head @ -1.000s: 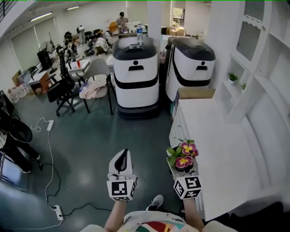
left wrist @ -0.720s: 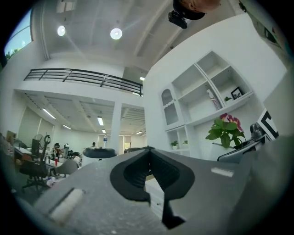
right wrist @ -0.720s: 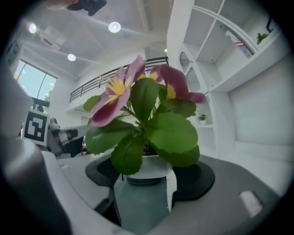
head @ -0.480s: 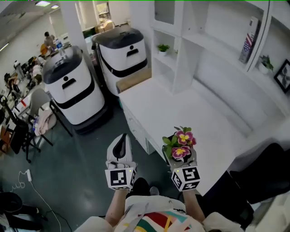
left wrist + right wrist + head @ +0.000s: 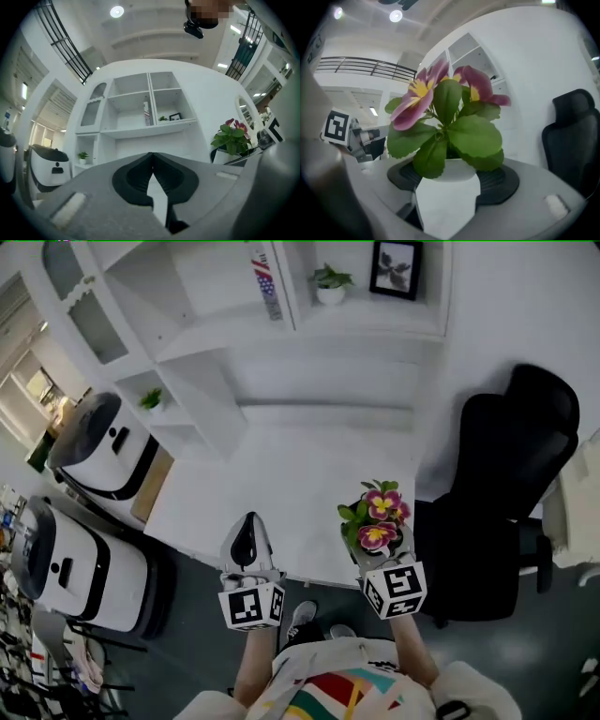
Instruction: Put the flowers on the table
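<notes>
Head view, left to right: two white rounded machines (image 5: 101, 448) stand on the dark floor at the far left, beside the white table (image 5: 281, 465). White shelves (image 5: 230, 329) rise behind the table; a small potted plant (image 5: 330, 283) and a framed picture (image 5: 395, 268) sit in the upper right compartment. Left gripper (image 5: 248, 526) hovers over the table's near edge, tips pointing at the shelves. Left gripper view: its jaws are pressed together at the tips, nothing between them (image 5: 151, 159); the flowers (image 5: 233, 137) show at the right edge of that view. Right gripper (image 5: 377, 551) is just right of the left one, level with it. It clamps a small white pot holding the flowers (image 5: 379, 517), pink and yellow blooms over green leaves, upright. Right gripper view: both black pads press on the white pot's sides (image 5: 452, 176), the flowers (image 5: 450, 117) filling the middle. From above, the pot lines up with the table's near right edge; whether it touches the top, cannot tell. A black chair (image 5: 511, 474) stands right of the table.
</notes>
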### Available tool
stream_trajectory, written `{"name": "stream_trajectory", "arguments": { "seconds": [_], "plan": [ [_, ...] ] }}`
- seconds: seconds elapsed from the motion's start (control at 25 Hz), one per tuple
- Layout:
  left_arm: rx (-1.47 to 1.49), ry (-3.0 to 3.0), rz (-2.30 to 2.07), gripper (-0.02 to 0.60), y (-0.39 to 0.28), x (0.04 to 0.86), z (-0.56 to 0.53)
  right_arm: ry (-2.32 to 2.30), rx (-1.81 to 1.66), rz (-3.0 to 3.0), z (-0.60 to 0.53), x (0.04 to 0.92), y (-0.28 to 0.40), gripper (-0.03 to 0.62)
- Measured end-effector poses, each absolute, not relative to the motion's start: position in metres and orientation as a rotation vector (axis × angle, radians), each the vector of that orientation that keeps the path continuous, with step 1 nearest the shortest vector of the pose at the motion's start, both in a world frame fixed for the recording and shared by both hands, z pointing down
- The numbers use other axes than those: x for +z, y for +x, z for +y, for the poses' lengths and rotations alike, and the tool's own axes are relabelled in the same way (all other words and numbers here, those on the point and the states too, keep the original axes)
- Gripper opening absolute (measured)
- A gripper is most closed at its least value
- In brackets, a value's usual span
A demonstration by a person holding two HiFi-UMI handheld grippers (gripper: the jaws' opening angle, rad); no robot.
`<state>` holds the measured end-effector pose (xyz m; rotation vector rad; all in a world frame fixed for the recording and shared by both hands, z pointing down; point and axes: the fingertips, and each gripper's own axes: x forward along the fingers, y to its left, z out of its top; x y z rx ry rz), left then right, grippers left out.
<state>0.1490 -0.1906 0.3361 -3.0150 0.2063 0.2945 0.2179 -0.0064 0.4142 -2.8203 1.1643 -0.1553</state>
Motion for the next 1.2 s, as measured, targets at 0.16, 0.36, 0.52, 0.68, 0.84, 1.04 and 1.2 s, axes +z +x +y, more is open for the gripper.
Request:
{"name": "stream_trajectory", "arguments": {
  "seconds": [0.16,0.36,0.52,0.68,0.84,1.04,1.2],
  "plan": [
    [0.299,-3.03,0.024,0.005,0.187,0.329,-0.158,-2.921,-0.145,0.91,0.049,0.416,0.239,0.327],
    [0.289,-3.03,-0.147,0.005,0.215,0.334,-0.131,-3.018,-0.153,0.694,0.09,0.417,0.243,0.327],
    [0.297,-3.02,-0.249,0.005,0.228,0.331,-0.124,-3.066,-0.159,0.594,0.099,0.411,0.242,0.327],
    [0.335,-3.014,-0.319,0.005,0.241,0.323,-0.135,-3.095,-0.128,0.509,0.091,0.404,0.245,0.327],
    [0.333,-3.035,-0.344,0.005,0.25,0.329,-0.162,-3.13,-0.159,0.456,0.066,0.411,0.246,0.327],
    [0.318,-3.042,-0.381,0.005,0.26,0.333,-0.188,-3.154,-0.173,0.414,0.041,0.409,0.247,0.327],
    [0.296,-3.053,-0.406,0.005,0.265,0.34,-0.21,-3.171,-0.201,0.376,0.025,0.413,0.249,0.327]
  ]
}}
